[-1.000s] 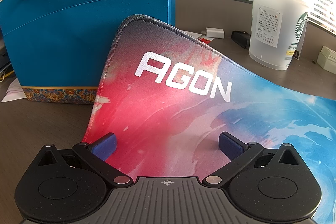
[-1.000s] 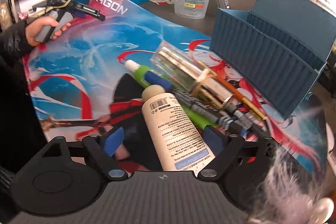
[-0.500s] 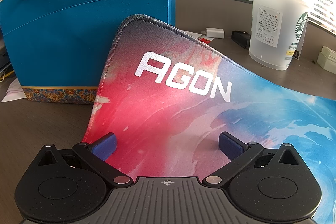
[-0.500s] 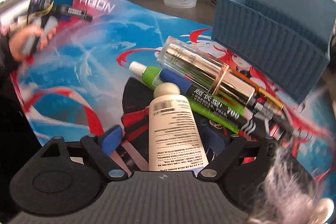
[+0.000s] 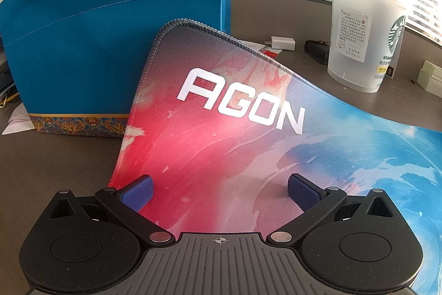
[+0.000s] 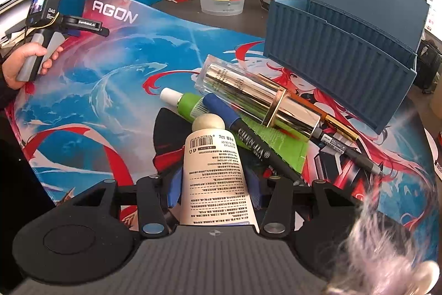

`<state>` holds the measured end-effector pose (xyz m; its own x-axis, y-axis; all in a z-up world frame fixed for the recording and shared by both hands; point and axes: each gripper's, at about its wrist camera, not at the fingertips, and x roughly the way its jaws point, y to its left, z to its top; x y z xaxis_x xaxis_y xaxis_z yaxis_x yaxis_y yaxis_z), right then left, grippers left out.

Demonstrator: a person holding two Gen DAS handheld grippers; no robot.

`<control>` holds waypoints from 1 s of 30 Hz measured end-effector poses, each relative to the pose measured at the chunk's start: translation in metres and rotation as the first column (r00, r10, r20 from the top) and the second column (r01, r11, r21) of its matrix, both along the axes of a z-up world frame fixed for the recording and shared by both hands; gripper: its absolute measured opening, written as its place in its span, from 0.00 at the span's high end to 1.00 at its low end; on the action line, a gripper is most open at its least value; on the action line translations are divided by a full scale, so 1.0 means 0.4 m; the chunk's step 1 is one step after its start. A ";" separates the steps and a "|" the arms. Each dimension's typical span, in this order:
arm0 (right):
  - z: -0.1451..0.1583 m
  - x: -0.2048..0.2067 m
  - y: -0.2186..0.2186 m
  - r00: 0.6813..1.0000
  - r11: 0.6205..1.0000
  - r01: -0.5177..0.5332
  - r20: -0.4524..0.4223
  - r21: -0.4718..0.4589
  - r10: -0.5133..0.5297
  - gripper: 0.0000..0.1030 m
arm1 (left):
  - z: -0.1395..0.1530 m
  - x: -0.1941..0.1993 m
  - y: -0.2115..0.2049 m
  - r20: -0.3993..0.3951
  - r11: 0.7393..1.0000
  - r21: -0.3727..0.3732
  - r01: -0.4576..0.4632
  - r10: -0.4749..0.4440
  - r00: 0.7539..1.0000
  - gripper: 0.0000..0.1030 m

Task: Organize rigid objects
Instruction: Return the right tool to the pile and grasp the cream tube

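Note:
A white tube (image 6: 215, 173) lies on the printed desk mat (image 6: 110, 90), cap pointing away. My right gripper (image 6: 214, 188) is closing, and its blue pads touch both sides of the tube. Just beyond lies a pile: a green tube (image 6: 193, 107), a gold bottle (image 6: 248, 98), a blue-capped marker (image 6: 248, 140) and several pens (image 6: 339, 143). A blue ribbed organizer box (image 6: 345, 60) stands open at the far right. My left gripper (image 5: 219, 190) is open over the mat's red corner (image 5: 221, 143), holding nothing. A hand (image 6: 30, 60) holds it at the left.
A blue gift bag (image 5: 96, 46) stands behind the mat's curled corner. A frosted Starbucks cup (image 5: 362, 38) sits at the back of the desk. Something grey and furry (image 6: 386, 248) blurs the right wrist view's lower right. Small items lie by the window sill.
My right gripper's jaws have come in from wide apart to the sides of the white tube, and the view has rolled a little. The left gripper has not moved.

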<state>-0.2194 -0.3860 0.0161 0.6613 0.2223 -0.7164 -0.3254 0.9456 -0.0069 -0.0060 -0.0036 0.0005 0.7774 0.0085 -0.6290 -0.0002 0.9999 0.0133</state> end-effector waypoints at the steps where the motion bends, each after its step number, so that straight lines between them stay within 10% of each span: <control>1: 0.000 0.000 0.003 1.000 1.000 -0.004 -0.003 -0.004 0.004 0.57 | 0.000 0.000 0.000 0.000 1.000 0.000 0.000 0.000 1.000 0.00; 30: 0.117 0.051 0.025 0.994 0.986 -0.090 0.056 -0.143 0.099 0.57 | 0.000 0.000 -0.001 0.000 1.000 0.001 -0.001 0.001 1.000 0.00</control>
<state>-0.1991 -0.3760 0.0629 0.6870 0.1861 -0.7024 -0.4076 0.8989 -0.1606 -0.0059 -0.0039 0.0006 0.7774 0.0096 -0.6289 -0.0011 0.9999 0.0139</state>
